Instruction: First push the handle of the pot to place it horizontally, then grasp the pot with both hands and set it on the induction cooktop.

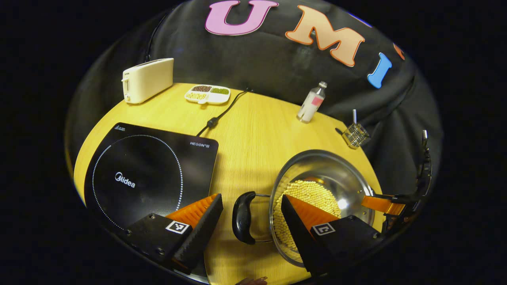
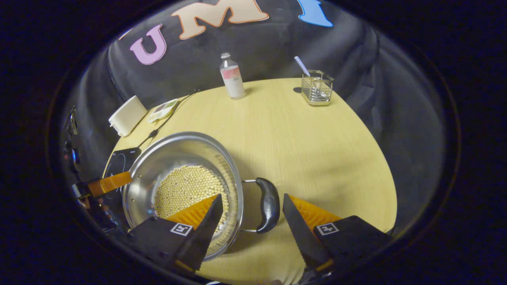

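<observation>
The round wooden table [image 1: 253,130] carries everything, and the steel pot [image 1: 323,174] is the landmark here. In the left gripper view the black induction cooktop [image 1: 150,170] lies flat well to the left of the pot, its whole ringed face visible; in the right gripper view just a corner of it peeks out beyond the pot's far rim. The pot stands on the bare table beside the cooktop, not on it, holding a bed of pale yellow beans [image 2: 186,188].

The pot has two black loop handles, one seen per view: one handle [image 1: 243,217] lies level between the spread fingers of the left gripper [image 1: 251,209], untouched by either finger; the opposite handle [image 2: 267,204] lies likewise between the wide-open fingers of the right gripper [image 2: 251,209]. One finger of each gripper reaches over the pot's rim and the other stays outside it.

Beyond the pot stand one cream toaster [image 1: 147,80], one divided dish of grains [image 1: 207,94], one small bottle [image 2: 232,76] and one wire holder [image 2: 317,87]. The right gripper view shows a stick leaning in the holder. A power cord [image 1: 222,114] runs from the cooktop toward the wall.
</observation>
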`<action>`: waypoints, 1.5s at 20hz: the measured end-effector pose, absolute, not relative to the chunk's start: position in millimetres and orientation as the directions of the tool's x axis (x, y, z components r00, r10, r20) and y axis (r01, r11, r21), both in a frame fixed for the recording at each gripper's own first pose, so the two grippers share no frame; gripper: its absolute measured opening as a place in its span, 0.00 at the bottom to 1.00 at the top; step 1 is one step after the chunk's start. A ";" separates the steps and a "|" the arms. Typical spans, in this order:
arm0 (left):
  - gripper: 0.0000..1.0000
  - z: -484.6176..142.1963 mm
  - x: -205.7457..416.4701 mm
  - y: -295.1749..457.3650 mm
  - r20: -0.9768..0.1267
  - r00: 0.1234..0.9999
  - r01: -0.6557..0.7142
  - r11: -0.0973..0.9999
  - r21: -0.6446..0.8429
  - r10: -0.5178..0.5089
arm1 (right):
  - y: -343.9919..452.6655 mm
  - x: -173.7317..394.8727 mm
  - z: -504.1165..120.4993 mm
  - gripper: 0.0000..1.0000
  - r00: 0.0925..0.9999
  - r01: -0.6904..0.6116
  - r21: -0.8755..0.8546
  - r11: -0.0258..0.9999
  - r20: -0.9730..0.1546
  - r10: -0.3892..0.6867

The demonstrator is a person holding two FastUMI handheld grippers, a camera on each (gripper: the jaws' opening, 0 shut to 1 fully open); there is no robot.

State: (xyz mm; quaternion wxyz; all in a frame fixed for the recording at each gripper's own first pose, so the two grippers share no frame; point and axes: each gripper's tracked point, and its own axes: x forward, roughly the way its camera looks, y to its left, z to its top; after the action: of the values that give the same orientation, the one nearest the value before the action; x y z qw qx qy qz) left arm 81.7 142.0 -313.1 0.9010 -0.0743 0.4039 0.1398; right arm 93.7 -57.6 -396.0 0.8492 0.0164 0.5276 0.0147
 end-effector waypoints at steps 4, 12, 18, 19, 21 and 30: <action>0.96 -329.5 86.3 132.7 -0.775 0.610 -0.303 0.952 -0.036 0.165 | -55.0 92.3 -409.9 0.96 0.414 -0.033 0.059 0.998 -0.908 0.067; 0.76 -338.8 83.2 138.5 -0.791 0.579 -0.326 0.945 -0.004 0.196 | -57.7 94.5 -416.8 0.69 0.397 -0.006 0.072 0.997 -0.915 0.069; 0.65 -336.7 81.9 138.7 -0.791 0.581 -0.325 0.946 -0.011 0.190 | -58.2 96.6 -416.6 0.57 0.399 -0.003 0.059 0.998 -0.915 0.056; 0.64 -336.0 79.9 138.6 -0.793 0.579 -0.326 0.945 -0.013 0.189 | -58.4 98.0 -414.5 0.54 0.405 -0.008 0.054 0.999 -0.913 0.052; 0.60 -336.2 81.1 138.3 -0.794 0.576 -0.327 0.945 -0.007 0.193 | -57.2 96.9 -415.5 0.51 0.406 -0.007 0.053 0.999 -0.913 0.051; 0.61 -313.9 77.5 140.8 -0.758 0.612 -0.330 0.944 0.013 0.224 | -59.6 103.5 -386.3 0.56 0.443 -0.030 0.078 0.996 -0.892 0.083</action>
State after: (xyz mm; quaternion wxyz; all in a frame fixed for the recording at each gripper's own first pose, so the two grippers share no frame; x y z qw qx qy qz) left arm 77.5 140.8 -313.9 0.8956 -0.0641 0.4122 0.1545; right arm 103.5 -59.6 -386.3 0.8492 0.0253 0.5265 0.0334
